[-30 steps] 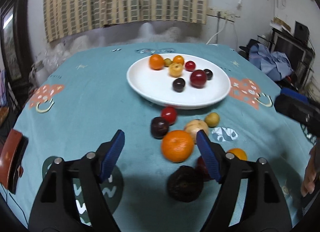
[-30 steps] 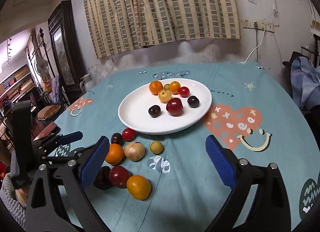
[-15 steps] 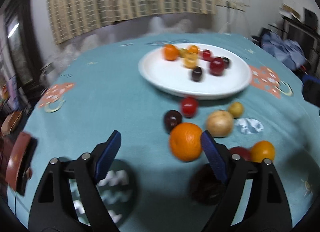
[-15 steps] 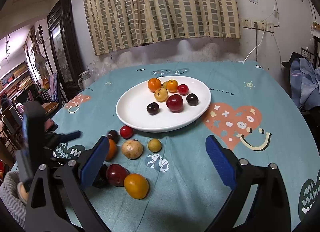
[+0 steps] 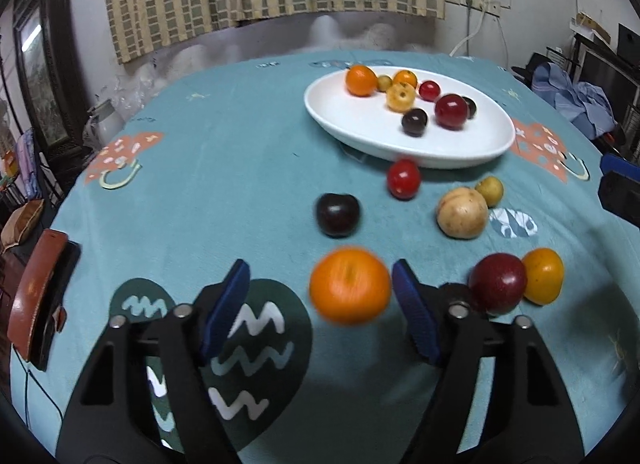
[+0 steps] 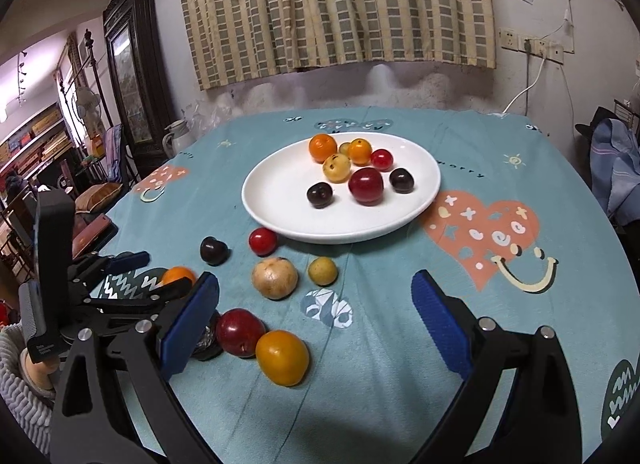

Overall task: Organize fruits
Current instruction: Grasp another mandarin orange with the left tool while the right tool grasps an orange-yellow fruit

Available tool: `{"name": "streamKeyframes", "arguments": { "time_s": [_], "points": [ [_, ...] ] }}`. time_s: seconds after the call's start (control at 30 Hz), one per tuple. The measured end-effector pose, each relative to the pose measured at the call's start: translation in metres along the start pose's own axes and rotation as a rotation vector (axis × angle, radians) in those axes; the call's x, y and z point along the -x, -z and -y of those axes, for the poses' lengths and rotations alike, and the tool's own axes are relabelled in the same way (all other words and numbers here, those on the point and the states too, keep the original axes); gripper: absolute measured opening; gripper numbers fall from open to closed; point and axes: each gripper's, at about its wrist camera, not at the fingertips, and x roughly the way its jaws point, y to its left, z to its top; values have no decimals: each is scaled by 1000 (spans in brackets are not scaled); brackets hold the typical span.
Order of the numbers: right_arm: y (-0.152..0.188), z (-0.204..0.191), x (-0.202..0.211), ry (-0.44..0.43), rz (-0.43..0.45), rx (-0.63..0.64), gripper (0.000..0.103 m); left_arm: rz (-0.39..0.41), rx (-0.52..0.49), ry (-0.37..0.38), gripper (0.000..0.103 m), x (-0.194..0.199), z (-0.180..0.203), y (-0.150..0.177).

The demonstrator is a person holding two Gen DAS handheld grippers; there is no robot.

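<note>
Since a second ago I'm sliding my left gripper leftward, so the orange is now sitting between my wide-open jaws, hugging the right pad. I'm thinking centering it before squeezing is the way, since it'll roll. Just right of the jaws, the red plum is waiting; ahead, the white plate is collecting fruit. My right gripper is hanging open, gripping nothing.

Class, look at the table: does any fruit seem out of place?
Yes. Eight fruits, such as the orange and dark plum, lie loose on the tablecloth instead of on the white plate.
</note>
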Motion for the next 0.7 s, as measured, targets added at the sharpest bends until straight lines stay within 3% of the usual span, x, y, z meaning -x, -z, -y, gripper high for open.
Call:
{"name": "streamKeyframes", "arguments": {
  "time_s": [0.27, 0.33, 0.37, 0.53, 0.7],
  "points": [
    [5, -3, -7, -14, -44, 6, 97, -23, -19, -5, 68, -9, 5, 2],
    [8, -5, -11, -22, -63, 21, 97, -28, -20, 17, 57, -10, 6, 2],
    [10, -7, -12, -19, -72, 32, 96, -30, -18, 43, 44, -10, 6, 2],
    [24, -6, -17, -28, -135, 49, 73, -32, -8, 52, 44, -9, 4, 1],
    [31, -14, -25, -43, -179, 81, 65, -36, -4, 54, 44, -10, 4, 1]
  ]
}}
